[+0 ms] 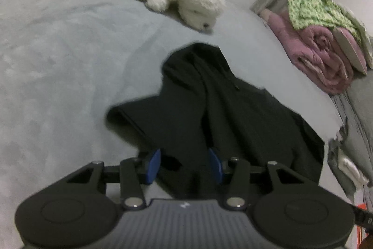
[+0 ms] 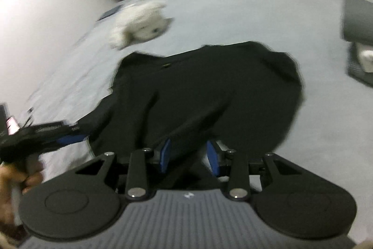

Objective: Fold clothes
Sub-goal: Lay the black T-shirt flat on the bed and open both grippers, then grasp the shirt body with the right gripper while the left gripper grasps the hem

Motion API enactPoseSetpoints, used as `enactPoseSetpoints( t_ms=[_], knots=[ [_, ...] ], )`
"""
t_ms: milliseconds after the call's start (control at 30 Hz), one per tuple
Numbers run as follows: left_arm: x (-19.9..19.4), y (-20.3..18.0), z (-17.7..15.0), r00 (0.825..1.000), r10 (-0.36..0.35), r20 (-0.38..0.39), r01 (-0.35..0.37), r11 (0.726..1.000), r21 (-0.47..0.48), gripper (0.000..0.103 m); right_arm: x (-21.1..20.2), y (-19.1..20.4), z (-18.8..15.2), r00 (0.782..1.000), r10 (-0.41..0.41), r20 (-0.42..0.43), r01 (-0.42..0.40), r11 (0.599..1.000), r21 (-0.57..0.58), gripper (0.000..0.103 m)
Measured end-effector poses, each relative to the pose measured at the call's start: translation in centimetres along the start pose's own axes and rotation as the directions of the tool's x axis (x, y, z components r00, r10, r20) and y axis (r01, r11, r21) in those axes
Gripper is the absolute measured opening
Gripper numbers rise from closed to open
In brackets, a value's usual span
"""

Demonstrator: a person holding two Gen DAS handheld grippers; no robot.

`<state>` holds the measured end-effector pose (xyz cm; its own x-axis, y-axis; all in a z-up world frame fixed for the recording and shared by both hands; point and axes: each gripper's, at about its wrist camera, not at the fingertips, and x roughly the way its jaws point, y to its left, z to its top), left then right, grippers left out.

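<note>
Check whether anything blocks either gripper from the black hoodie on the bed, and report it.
Nothing visible does. The black hoodie already lies between the blue pads of the left gripper and of the right gripper. The white plush toy and the pink blanket lie well beyond it on the bed.

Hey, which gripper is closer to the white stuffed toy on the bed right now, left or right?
Probably the left, though it's close. Both grippers sit at the black hoodie's near edge. The left gripper is on the side where the white stuffed toy lies; the right gripper is further across.
</note>
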<state>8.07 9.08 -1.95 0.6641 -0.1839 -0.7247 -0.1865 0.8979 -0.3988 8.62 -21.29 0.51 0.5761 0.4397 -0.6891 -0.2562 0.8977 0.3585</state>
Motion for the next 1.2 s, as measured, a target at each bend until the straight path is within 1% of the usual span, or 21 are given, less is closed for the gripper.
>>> enactPoseSetpoints(
  t_ms=[67, 133, 267, 367, 433, 633, 667, 700, 733, 800, 833, 867, 900, 933, 1033, 1167, 1200],
  knots=[
    [0.3, -0.8, -0.3, 1.000, -0.009, -0.019, 0.010, 0.999, 0.032, 0.046, 0.3, 1.2, -0.4, 0.999, 0.027, -0.027, -0.028, 0.999, -0.040, 0.039],
    [0.6, -1.5, -0.6, 0.999, -0.018, -0.038, 0.020, 0.998, 0.064, 0.046, 0.2, 2.5, -0.7, 0.999, 0.040, -0.036, -0.043, 0.994, -0.098, 0.039],
    [0.6, -1.9, -1.5, 0.996, -0.046, -0.073, 0.052, 0.995, 0.082, 0.046, -0.7, 3.8, -2.0, 0.996, 0.078, -0.052, -0.087, 0.980, -0.179, 0.039],
    [0.4, -2.0, -2.0, 0.995, -0.044, -0.088, 0.052, 0.994, 0.091, 0.046, -0.7, 4.2, -2.8, 0.993, 0.091, -0.076, -0.105, 0.973, -0.206, 0.039],
    [0.4, -2.0, -2.2, 0.994, -0.045, -0.103, 0.055, 0.994, 0.091, 0.046, -0.4, 4.4, -3.3, 0.993, 0.078, -0.092, -0.097, 0.969, -0.228, 0.039],
    [0.7, -1.7, -2.9, 0.985, -0.051, -0.164, 0.068, 0.993, 0.098, 0.046, 1.2, 4.7, -4.7, 0.994, -0.010, -0.107, -0.022, 0.957, -0.289, 0.039],
    [0.8, -1.6, -3.0, 0.984, -0.053, -0.168, 0.070, 0.993, 0.094, 0.046, 1.4, 4.7, -4.8, 0.994, -0.022, -0.106, -0.011, 0.955, -0.298, 0.037],
    [0.9, -1.6, -3.0, 0.984, -0.055, -0.171, 0.072, 0.993, 0.090, 0.046, 1.5, 4.5, -4.9, 0.994, -0.029, -0.102, -0.003, 0.954, -0.299, 0.028],
    [0.9, -1.6, -3.1, 0.984, -0.064, -0.165, 0.079, 0.993, 0.087, 0.045, 1.5, 4.4, -4.8, 0.995, -0.034, -0.096, 0.004, 0.955, -0.296, 0.016],
    [0.9, -1.6, -3.1, 0.985, -0.081, -0.154, 0.094, 0.992, 0.080, 0.027, 1.5, 4.0, -4.5, 0.996, -0.031, -0.080, 0.008, 0.963, -0.271, 0.011],
    [1.0, -1.5, -3.0, 0.984, -0.101, -0.150, 0.111, 0.992, 0.063, 0.011, 1.3, 3.8, -4.3, 0.997, -0.028, -0.069, 0.010, 0.966, -0.258, 0.010],
    [1.1, -1.5, -3.0, 0.981, -0.118, -0.152, 0.126, 0.991, 0.044, 0.003, 1.0, 3.6, -4.1, 0.998, -0.024, -0.050, 0.011, 0.969, -0.248, 0.009],
    [1.1, -1.5, -3.0, 0.980, -0.135, -0.149, 0.141, 0.989, 0.030, 0.002, 0.6, 3.3, -3.8, 0.999, -0.023, -0.030, 0.016, 0.971, -0.238, 0.009],
    [0.8, -1.7, -2.9, 0.981, -0.145, -0.129, 0.150, 0.988, 0.034, 0.000, 0.4, 3.0, -3.4, 1.000, -0.025, -0.007, 0.023, 0.974, -0.227, 0.008],
    [0.3, -2.3, -2.6, 0.982, -0.178, -0.066, 0.181, 0.982, 0.044, 0.000, -0.4, 1.9, -2.4, 0.998, -0.039, 0.054, 0.048, 0.982, -0.184, 0.008],
    [-0.2, -3.1, -2.2, 0.971, -0.236, 0.030, 0.234, 0.970, 0.057, 0.000, -0.4, -0.8, -1.1, 0.992, -0.086, 0.097, 0.096, 0.990, -0.105, 0.007],
    [0.0, -3.3, -2.1, 0.969, -0.243, 0.043, 0.240, 0.969, 0.063, 0.000, -0.3, -1.5, -0.9, 0.990, -0.101, 0.102, 0.109, 0.990, -0.085, 0.007]
  ],
)
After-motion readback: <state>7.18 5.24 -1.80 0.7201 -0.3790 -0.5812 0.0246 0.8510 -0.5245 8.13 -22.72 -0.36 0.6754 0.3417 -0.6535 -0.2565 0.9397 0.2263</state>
